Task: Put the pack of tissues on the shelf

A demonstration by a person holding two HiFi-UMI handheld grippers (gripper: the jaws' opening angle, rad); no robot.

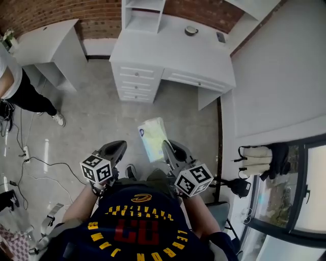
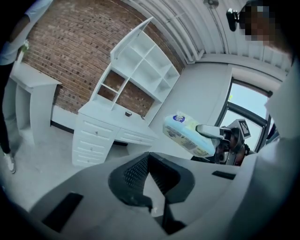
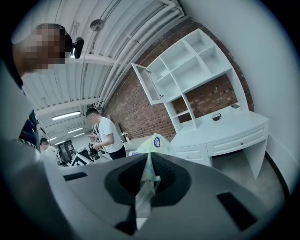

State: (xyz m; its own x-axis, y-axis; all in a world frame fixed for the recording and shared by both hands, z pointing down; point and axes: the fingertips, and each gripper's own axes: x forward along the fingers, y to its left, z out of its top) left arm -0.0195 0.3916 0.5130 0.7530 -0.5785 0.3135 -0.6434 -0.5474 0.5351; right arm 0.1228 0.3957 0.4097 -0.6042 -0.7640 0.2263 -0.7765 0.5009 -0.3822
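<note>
Right gripper [image 1: 168, 149]: jaws clamped on the wrapper edge of the pack of tissues [image 1: 153, 138]. One pack, held in the air at frame centre over the grey floor [image 1: 102, 117]. Left gripper [image 1: 118, 149]: jaws together, nothing between them.

Upper centre: one white desk [image 1: 204, 61] carrying one shelf unit [image 1: 144, 15] and one cup [image 1: 191, 30].

Upper left: a second white table [image 1: 48, 41] and one bystander [image 1: 28, 97].

Lower left: cables [image 1: 38, 161] on the floor.

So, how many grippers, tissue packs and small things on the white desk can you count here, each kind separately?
Grippers: 2, the left gripper and the right gripper
Pack of tissues: 1
Small things on the desk: 2, a cup and a dark flat thing
Total: 5
</note>
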